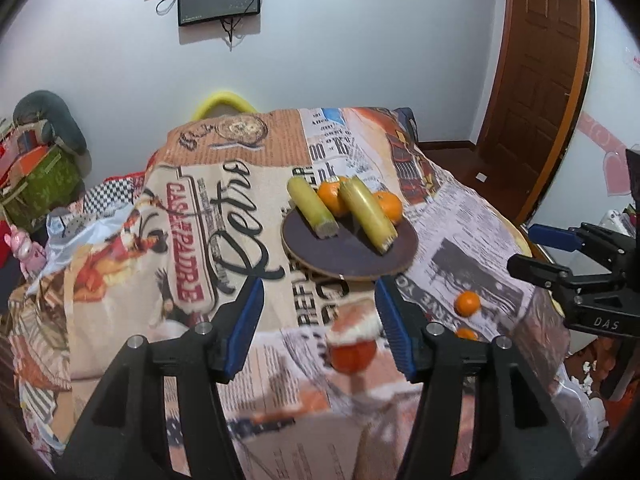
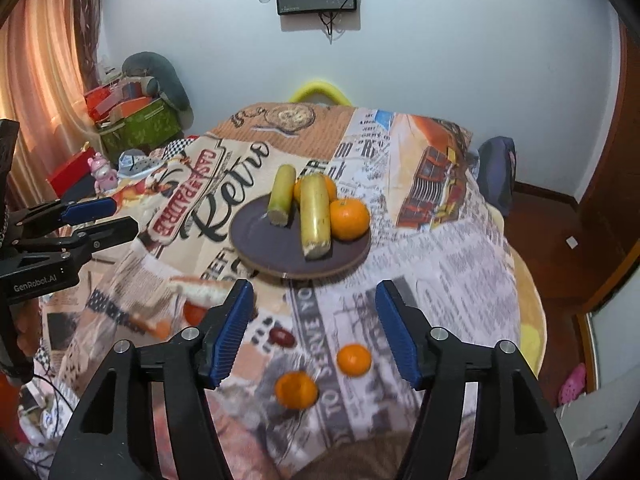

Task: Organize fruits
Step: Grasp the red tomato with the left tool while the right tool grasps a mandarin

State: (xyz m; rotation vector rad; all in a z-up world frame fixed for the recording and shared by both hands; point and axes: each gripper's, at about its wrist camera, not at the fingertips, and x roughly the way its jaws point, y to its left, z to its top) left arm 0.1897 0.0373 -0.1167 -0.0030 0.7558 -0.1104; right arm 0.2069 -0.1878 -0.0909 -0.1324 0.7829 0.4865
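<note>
A dark round plate [image 1: 344, 256] [image 2: 276, 248] on the printed tablecloth carries two yellow-green bananas [image 1: 314, 208] [image 2: 315, 216] and two oranges [image 1: 390, 206] [image 2: 349, 218]. My left gripper [image 1: 320, 308] [image 2: 120, 216] is open above the cloth. A blurred orange half wrapped in white foam net [image 1: 352, 344] [image 2: 200, 300] lies below, between its fingers, untouched. My right gripper [image 2: 315, 304] [image 1: 524, 250] is also open and holds nothing. Two loose oranges [image 2: 354, 360] [image 2: 296, 390] lie on the cloth under it, and the left wrist view shows them as well [image 1: 467, 303].
A small dark red fruit [image 2: 282, 337] lies near the loose oranges. A yellow chair back [image 2: 318, 90] rises behind the table's far edge. Boxes and a green crate [image 2: 140, 124] stand at the left by a curtain. A brown door [image 1: 536, 80] is at the right.
</note>
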